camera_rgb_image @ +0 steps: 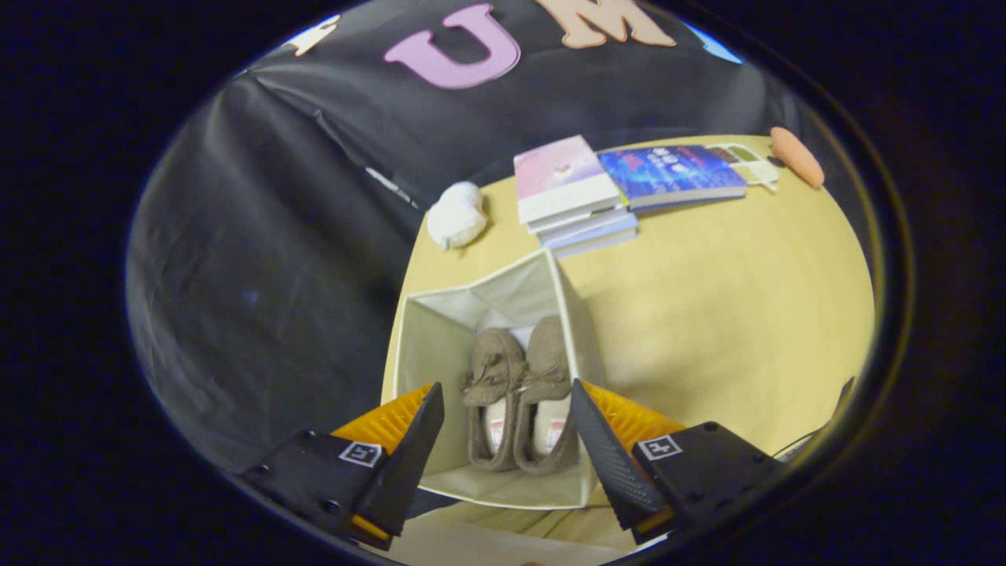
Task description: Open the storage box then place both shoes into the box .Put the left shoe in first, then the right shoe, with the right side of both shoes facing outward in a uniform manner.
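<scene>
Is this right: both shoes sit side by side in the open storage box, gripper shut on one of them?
Not quite. The gripper view shows the gripper open above the storage box, touching neither shoe. The rest holds: the left-hand shoe and right-hand shoe sit side by side inside the open box.

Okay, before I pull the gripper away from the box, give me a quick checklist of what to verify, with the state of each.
1. Storage box open: ok, its top is open and the inside shows.
2. Both shoes in the box: ok, the left-hand shoe and right-hand shoe lie side by side on its floor.
3. Shoes facing the same way: ok, both toes point toward the far wall of the box.
4. Right sides facing outward: cannot tell from this angle.
5. Gripper free: ok, fingers spread wide above the box, holding nothing.
6. Way out clear: ok, the books and white toy sit beyond the box on the table.
</scene>
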Motion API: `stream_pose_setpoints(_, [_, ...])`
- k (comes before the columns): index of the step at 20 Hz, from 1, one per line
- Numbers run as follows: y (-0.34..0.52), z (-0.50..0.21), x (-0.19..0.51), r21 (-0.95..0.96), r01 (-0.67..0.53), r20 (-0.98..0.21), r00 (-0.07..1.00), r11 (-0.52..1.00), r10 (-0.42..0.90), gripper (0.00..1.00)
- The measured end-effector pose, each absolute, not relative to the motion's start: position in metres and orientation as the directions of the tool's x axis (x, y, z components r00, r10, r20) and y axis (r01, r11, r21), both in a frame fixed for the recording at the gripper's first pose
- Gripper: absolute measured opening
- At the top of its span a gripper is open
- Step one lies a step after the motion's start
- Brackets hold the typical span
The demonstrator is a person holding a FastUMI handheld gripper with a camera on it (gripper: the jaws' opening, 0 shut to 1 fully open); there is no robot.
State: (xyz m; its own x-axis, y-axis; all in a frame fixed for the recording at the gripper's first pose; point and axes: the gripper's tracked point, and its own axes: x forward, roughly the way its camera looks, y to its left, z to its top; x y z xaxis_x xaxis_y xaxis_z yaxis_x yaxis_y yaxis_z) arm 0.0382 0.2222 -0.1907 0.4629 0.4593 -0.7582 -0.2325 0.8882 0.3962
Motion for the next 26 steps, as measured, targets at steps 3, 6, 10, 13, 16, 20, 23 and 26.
stream_pose_setpoints(3, [0.169, -0.167, 0.06, 0.356, -0.183, -0.688, 0.613, 0.916, 0.389, 1.0])
stream_pose_setpoints(6, [0.118, -0.133, 0.078, 0.324, -0.132, -0.579, 0.755, 0.937, 0.307, 1.0])
stream_pose_setpoints(10, [0.061, -0.075, 0.098, 0.269, -0.136, -0.391, 0.889, 0.954, 0.237, 1.0])
stream_pose_setpoints(13, [0.029, -0.034, 0.108, 0.202, -0.161, -0.26, 0.942, 0.966, 0.211, 1.0])
stream_pose_setpoints(16, [0.007, 0.005, 0.114, 0.093, -0.181, -0.135, 0.972, 0.979, 0.193, 1.0])
stream_pose_setpoints(20, [-0.011, 0.04, 0.118, 0.038, -0.184, -0.017, 0.983, 0.982, 0.184, 1.0])
stream_pose_setpoints(23, [-0.026, 0.038, 0.128, 0.028, -0.179, -0.001, 0.984, 0.983, 0.179, 1.0])
stream_pose_setpoints(26, [-0.041, 0.035, 0.136, 0.035, -0.18, -0.006, 0.984, 0.983, 0.18, 1.0])
